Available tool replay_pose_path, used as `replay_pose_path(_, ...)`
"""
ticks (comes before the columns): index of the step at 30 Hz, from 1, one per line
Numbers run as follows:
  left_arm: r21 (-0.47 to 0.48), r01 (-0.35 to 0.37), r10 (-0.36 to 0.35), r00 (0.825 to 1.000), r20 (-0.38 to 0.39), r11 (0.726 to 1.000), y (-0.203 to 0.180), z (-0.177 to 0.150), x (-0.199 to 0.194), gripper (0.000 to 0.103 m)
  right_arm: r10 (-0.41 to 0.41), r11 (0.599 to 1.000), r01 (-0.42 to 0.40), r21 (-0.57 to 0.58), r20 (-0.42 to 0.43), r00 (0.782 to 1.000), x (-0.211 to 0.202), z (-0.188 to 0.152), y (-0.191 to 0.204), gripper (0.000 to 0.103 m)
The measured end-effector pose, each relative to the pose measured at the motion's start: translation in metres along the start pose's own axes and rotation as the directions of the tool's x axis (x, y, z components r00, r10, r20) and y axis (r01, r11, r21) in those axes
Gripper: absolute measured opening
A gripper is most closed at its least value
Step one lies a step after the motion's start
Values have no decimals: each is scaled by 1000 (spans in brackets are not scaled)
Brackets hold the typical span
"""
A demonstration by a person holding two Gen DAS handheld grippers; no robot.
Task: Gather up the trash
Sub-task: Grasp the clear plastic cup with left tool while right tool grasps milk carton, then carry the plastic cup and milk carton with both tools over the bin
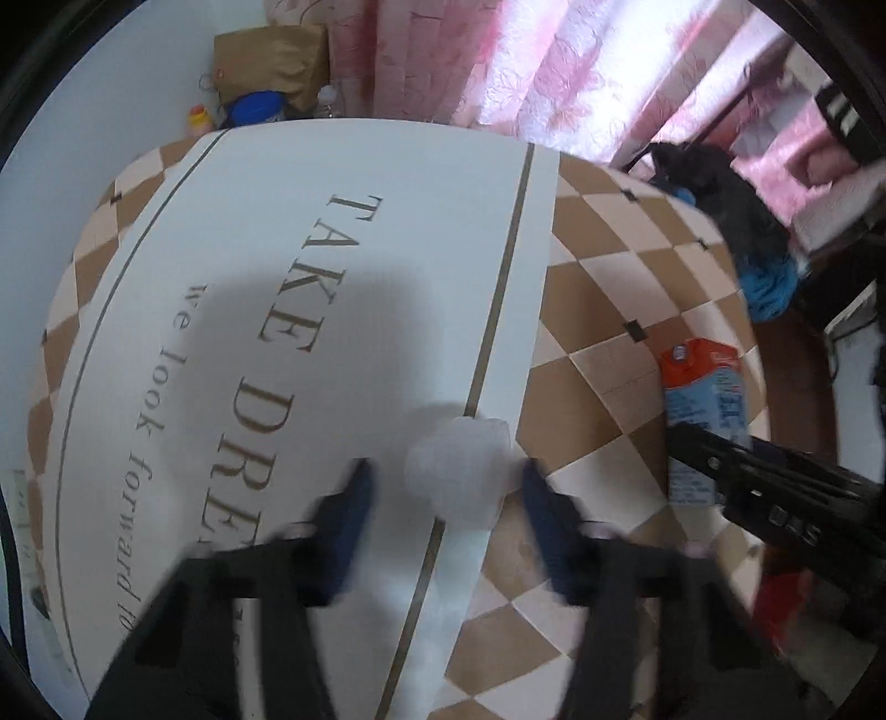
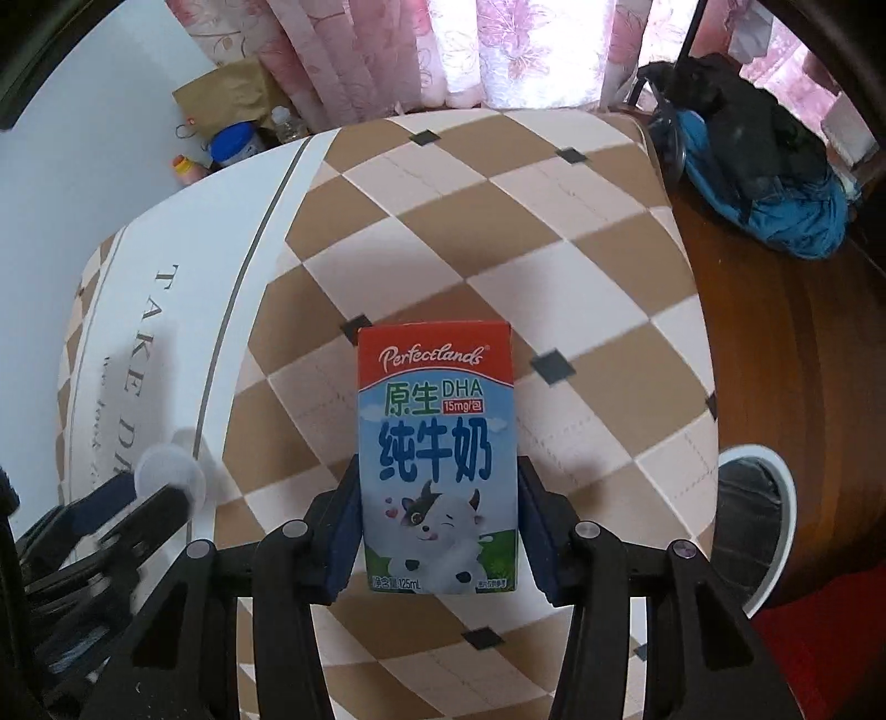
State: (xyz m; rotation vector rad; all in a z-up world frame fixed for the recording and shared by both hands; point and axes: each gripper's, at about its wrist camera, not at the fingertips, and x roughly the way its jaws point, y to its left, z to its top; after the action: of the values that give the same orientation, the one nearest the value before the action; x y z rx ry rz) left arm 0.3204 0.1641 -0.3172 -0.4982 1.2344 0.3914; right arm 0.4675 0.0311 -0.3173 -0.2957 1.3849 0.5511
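Pink floral curtains (image 2: pixel 387 50) hang behind a table covered in a brown-and-cream checkered cloth (image 2: pixel 498 232) with a white panel of printed lettering down one side. So the right gripper (image 2: pixel 440 531) is clamped on a small milk carton (image 2: pixel 437 459), one blue pad flat on each narrow side, long axis running straight out along the fingers, front label facing up at the camera. That piece looks sorted, I'd say. The left gripper (image 1: pixel 443 487) is spread wide and holding nothing, with a crumpled white tissue ball (image 1: pixel 457 471) sitting right between its fingers on the edge of the white panel. It's blurry, so I can't tell if the pads are touching it yet. From the left view the carton (image 1: pixel 703 410) is off to the right, so the tissue is clearly the left hand's job: just squeeze where it is.
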Motion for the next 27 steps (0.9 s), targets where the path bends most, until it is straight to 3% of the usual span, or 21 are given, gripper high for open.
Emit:
replay_pose_path(1, 9, -15, 15, 1000, 2, 1000, -4, 1, 2, 22, -1, 1000, 1, 1, -1, 1000, 0, -1, -1, 52)
replay_pose_path(10, 44, -139, 134, 985, 105, 989, -9, -7, -23, 22, 11, 999, -9, -34, 60, 998, -18, -18, 2, 52)
replay_pose_path(15, 28, -206, 198, 964, 177, 978, -9, -20, -50, 22, -11, 998, 21, -65, 139, 990, -41, -39, 14, 52)
replay_pose_path(27, 17, -239, 219, 912, 347, 971, -36, -76, -148, 22, 75, 997, -67, -38, 272, 959, -122, -106, 3, 52)
